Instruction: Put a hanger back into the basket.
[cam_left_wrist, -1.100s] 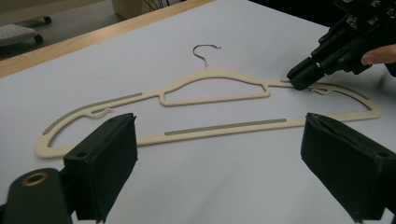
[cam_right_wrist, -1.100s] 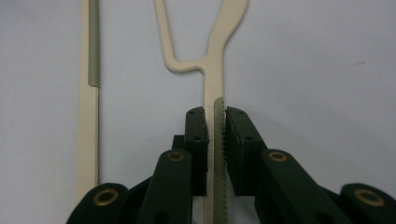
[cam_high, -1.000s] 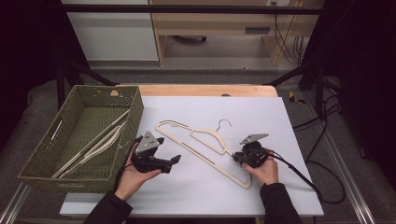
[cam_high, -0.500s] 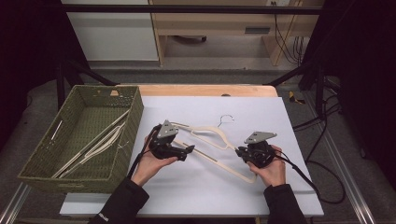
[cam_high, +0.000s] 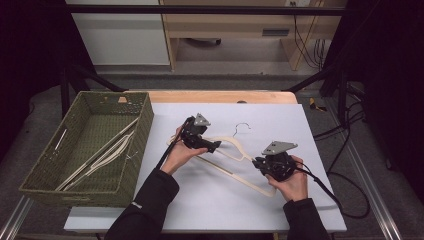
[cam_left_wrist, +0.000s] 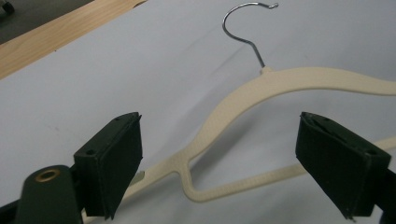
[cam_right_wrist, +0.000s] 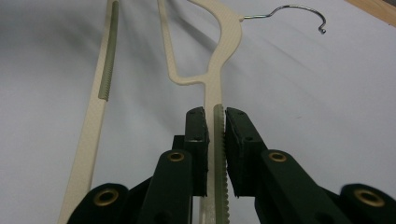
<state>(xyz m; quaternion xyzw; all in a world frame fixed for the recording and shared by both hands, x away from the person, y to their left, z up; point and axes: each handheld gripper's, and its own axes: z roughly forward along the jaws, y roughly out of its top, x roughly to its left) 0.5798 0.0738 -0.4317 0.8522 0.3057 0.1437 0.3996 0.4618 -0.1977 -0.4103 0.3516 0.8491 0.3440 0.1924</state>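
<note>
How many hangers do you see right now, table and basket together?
3, possibly more: one cream hanger on the white table, clamped by the right gripper; at least two lying overlapped in the green basket, so others may be hidden.

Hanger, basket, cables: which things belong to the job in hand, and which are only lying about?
In the job:
- hanger
- right hand-held gripper, shut on hanger
- left hand-held gripper, open beside it

Lying about:
- basket with hangers
- floor cables

The left hand-held gripper (cam_high: 212, 147) hovers mid-scene, its jaws wide apart and just closing slightly, pads touching nothing. The right hand-held gripper (cam_high: 256, 162), nearer and rightward, stands clamped.
</note>
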